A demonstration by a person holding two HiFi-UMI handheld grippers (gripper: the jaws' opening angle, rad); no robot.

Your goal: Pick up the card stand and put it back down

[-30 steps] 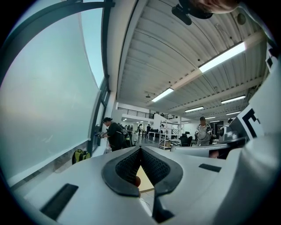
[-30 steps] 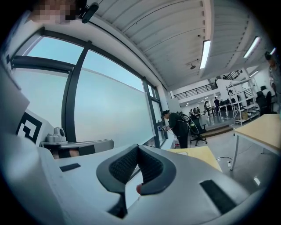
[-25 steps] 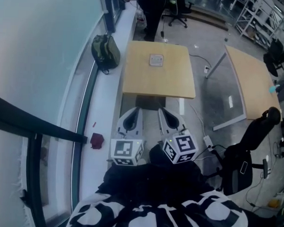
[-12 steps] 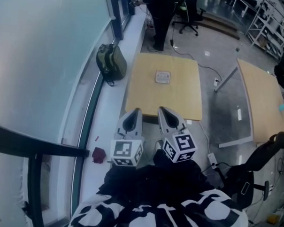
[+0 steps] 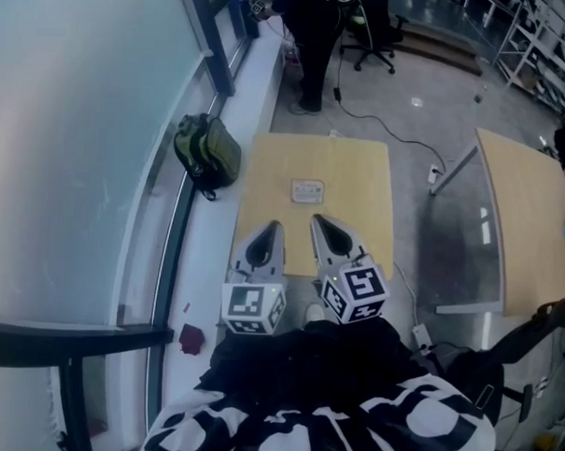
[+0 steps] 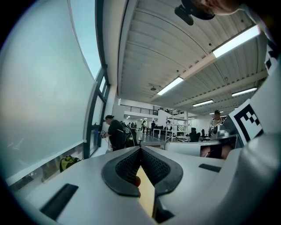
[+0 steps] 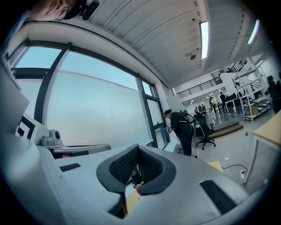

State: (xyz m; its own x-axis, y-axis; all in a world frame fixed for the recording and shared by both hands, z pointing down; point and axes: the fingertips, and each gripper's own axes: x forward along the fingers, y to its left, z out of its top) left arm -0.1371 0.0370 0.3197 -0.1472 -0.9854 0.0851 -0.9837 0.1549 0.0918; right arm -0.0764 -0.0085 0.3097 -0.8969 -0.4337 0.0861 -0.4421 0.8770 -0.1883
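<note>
The card stand [image 5: 306, 191] is a small pale square thing lying near the middle of the light wooden table [image 5: 364, 177]. Both grippers are held close to the person's body, pointing toward the table, with their tips over its near edge. My left gripper [image 5: 269, 229] is shut with nothing between its jaws, and it sits below and left of the stand. My right gripper [image 5: 318, 221] is just below the stand, also shut and empty. In the left gripper view the left gripper [image 6: 140, 150] shows its tips meeting, and so does the right gripper [image 7: 138, 147] in its own view.
A green backpack [image 5: 207, 153] lies on the ledge left of the table, along the big window. A person [image 5: 315, 25] stands beyond the table's far end, near an office chair [image 5: 375, 28]. A second table [image 5: 535, 212] stands at the right. A small red thing [image 5: 192, 338] lies on the ledge.
The table and backpack have slid down the head view toward the grippers. The gripper tips now overlap the table's near edge. Both grippers stay shut in the same pose.
</note>
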